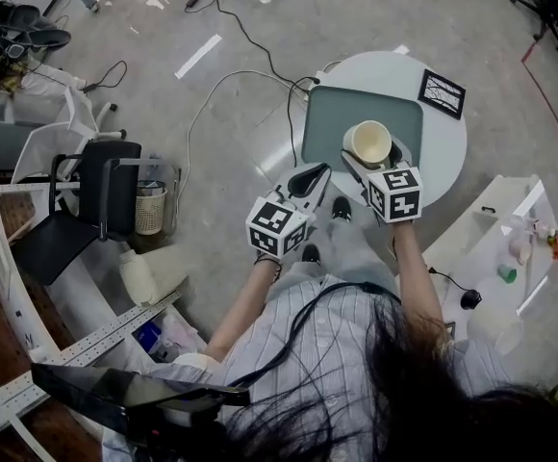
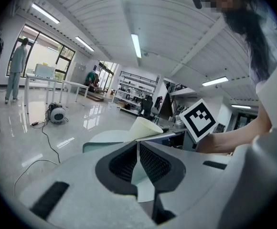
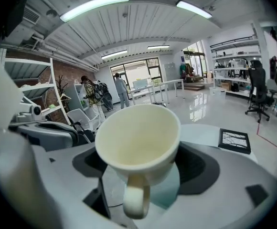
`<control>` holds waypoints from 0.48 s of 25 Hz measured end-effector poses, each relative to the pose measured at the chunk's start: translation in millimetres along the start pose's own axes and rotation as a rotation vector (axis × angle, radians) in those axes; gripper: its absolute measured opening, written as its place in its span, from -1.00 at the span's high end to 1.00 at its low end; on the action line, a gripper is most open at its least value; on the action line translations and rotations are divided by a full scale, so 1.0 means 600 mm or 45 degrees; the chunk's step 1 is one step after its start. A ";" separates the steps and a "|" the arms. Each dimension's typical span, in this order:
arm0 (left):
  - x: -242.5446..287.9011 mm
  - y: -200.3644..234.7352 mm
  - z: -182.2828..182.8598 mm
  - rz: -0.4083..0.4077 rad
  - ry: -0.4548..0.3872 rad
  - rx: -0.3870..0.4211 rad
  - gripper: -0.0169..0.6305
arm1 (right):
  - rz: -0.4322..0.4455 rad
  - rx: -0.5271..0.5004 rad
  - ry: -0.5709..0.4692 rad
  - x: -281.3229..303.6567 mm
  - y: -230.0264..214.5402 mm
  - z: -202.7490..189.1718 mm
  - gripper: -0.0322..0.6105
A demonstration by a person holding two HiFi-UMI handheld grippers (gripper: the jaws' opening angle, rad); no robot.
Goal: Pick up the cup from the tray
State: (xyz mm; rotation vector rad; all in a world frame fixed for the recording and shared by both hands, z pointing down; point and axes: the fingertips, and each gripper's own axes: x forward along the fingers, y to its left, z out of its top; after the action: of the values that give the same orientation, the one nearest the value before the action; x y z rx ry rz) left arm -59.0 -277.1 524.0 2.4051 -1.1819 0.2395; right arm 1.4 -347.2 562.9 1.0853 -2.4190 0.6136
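Between right fingers (image 3: 196, 171), cup (image 3: 136, 132) mouth-up, perhaps tilted.

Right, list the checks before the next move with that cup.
1. Right gripper on the cup: ok, its jaws hold the body on both sides.
2. Cup empty: ok, nothing shows inside.
3. Cup clear of the tray: cannot tell.
4. Left gripper out of the way: ok, jaws together, empty, apart from the cup.
5. Picture frame on the table clear of the path: ok, it lies beside the tray, apart from the cup.
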 end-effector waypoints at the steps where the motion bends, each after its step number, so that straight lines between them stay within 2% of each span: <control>1: -0.009 0.000 -0.001 0.000 -0.003 0.007 0.91 | 0.001 0.001 -0.009 -0.007 0.009 0.003 -0.37; 12: -0.092 -0.045 -0.018 -0.042 -0.043 0.059 0.91 | -0.016 0.055 -0.067 -0.088 0.097 -0.008 -0.37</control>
State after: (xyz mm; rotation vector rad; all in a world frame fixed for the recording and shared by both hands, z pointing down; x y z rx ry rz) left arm -71.6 -218.7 506.1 2.4759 -1.1630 0.2192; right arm -10.4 -278.9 525.9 1.1473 -2.4524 0.6439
